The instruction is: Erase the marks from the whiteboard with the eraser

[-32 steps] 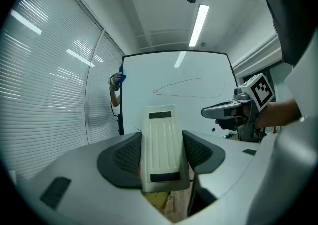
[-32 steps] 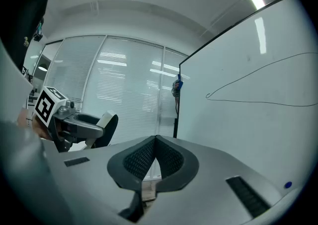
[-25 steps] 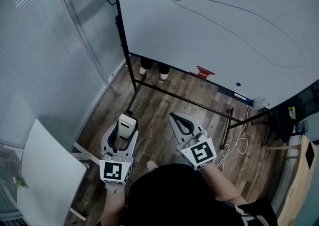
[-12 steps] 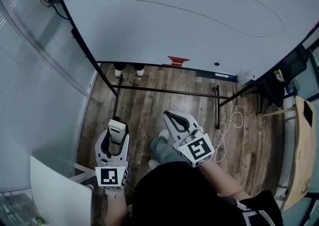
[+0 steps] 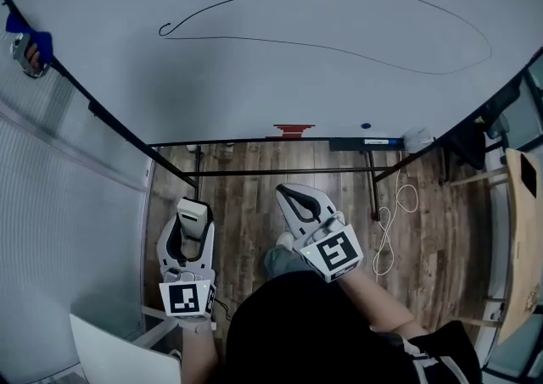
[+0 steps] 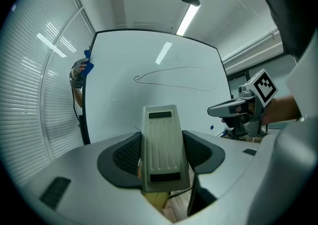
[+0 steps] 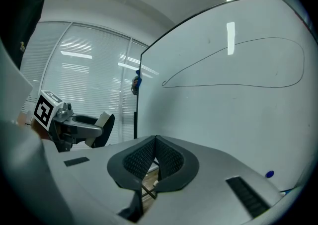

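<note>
A large whiteboard point(image 5: 280, 77) on a black frame stands ahead, with a long thin black loop mark point(image 5: 339, 26) drawn across it; the mark point(image 6: 174, 77) shows in the left gripper view and the mark point(image 7: 233, 65) in the right gripper view. My left gripper point(image 5: 192, 213) is shut on a cream-coloured eraser point(image 5: 193, 219), which stands upright between the jaws point(image 6: 160, 147). My right gripper point(image 5: 299, 197) is shut with nothing in it, its pads point(image 7: 155, 157) pressed together. Both grippers hang low over the floor, short of the board.
The board's tray point(image 5: 365, 144) holds a red item point(image 5: 293, 130), a blue dot magnet point(image 5: 365, 126) and a marker. Black frame legs point(image 5: 280, 174) cross the wooden floor point(image 5: 246, 221). White cable point(image 5: 399, 213) lies at right. Window blinds point(image 5: 59, 230) are at left. A hand point(image 5: 30, 50) shows at the board's left edge.
The head view has swung so the board now fills the top and the loop mark lies wider across it. Both grippers keep their places and their grip.
</note>
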